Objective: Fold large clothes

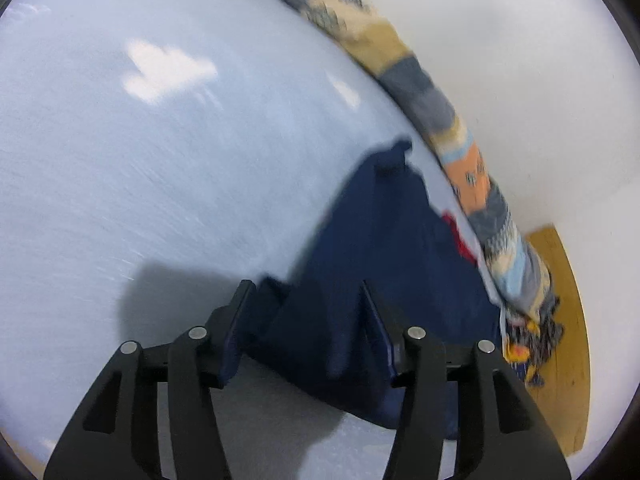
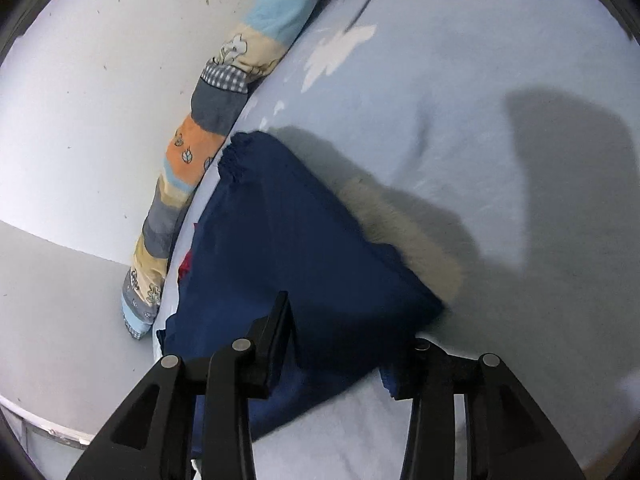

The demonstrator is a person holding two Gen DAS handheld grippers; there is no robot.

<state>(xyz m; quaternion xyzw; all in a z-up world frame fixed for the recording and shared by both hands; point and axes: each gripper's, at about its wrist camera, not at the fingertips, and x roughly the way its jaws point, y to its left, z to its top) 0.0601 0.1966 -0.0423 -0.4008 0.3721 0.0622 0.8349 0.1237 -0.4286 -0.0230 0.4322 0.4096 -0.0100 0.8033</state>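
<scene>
A navy blue garment (image 1: 380, 248) lies bunched on the light blue bed sheet (image 1: 160, 152), close to the wall side; a bit of red cloth (image 1: 460, 236) shows at its edge. My left gripper (image 1: 306, 292) is open, its fingers standing either side of a raised fold of the garment. In the right wrist view the same garment (image 2: 288, 248) lies folded over. My right gripper (image 2: 352, 320) is open above it; the right finger is partly hidden by the fabric.
A rolled patchwork blanket (image 1: 420, 92) runs along the bed edge against the white wall (image 1: 520, 60); it also shows in the right wrist view (image 2: 208, 120). A wooden floor strip (image 1: 568, 320) and a colourful cloth pile (image 1: 528, 344) lie at the right.
</scene>
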